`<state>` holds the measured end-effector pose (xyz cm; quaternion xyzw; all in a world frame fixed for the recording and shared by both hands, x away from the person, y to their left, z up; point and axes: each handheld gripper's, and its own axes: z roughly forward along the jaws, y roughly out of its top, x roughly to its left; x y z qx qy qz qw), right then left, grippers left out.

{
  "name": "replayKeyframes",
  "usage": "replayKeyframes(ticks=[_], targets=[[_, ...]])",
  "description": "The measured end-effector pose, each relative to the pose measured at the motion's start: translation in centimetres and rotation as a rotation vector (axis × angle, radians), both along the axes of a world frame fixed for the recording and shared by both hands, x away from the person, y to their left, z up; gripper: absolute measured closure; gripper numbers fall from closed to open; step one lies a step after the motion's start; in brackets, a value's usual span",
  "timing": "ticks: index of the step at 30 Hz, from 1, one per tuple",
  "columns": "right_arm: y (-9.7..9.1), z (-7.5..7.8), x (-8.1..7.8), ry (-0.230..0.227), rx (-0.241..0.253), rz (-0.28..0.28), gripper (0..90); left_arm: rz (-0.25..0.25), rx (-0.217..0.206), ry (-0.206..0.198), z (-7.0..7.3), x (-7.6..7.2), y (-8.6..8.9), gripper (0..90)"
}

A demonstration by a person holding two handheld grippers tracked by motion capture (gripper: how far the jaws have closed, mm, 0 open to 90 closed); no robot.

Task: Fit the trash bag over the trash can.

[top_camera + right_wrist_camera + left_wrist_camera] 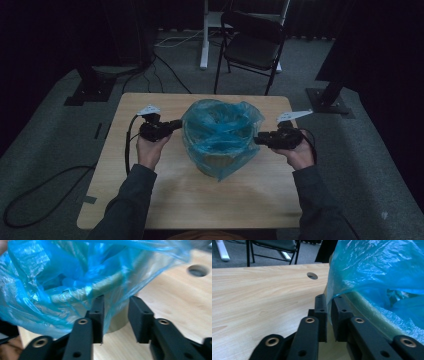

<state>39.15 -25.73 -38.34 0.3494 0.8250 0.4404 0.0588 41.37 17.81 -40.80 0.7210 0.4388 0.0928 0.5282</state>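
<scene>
Left gripper: black jaws nearly together, pinching the bag's thin film at the bin's left edge; in the left gripper view the film runs down into the narrow gap.
Right gripper: jaws parted to a middling gap at the bin's right side; in the right gripper view loose film hangs past the near jaw, and no pad visibly presses on it.
Blue bag: translucent, crinkled plastic, draped over the bin's rim and sagging into it, one corner trailing toward the table's near edge.
Bin: round, pale and smooth-walled, at the middle of the table, between the two grippers.
Table: light wood grain, rounded corners, a round cable hole beyond the left jaws.
Cables: black, looping from the left gripper.
Folding chair: dark, padded, on grey carpet beyond the table.
White stand: upright post left of the chair.
</scene>
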Motion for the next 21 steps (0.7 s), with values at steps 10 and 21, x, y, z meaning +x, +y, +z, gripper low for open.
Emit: replayKeyframes(ticks=[10,21], targets=[[-1.8,2.3,0.4,-0.084,0.062,-0.044,57.3,-0.005,-0.029,-0.053,0.9,-0.5,0.8,60.3],[-1.6,2.6,1.9,-0.115,0.069,-0.069,56.2,-0.053,-0.002,-0.126,1.6,-1.0,0.4,50.3]])
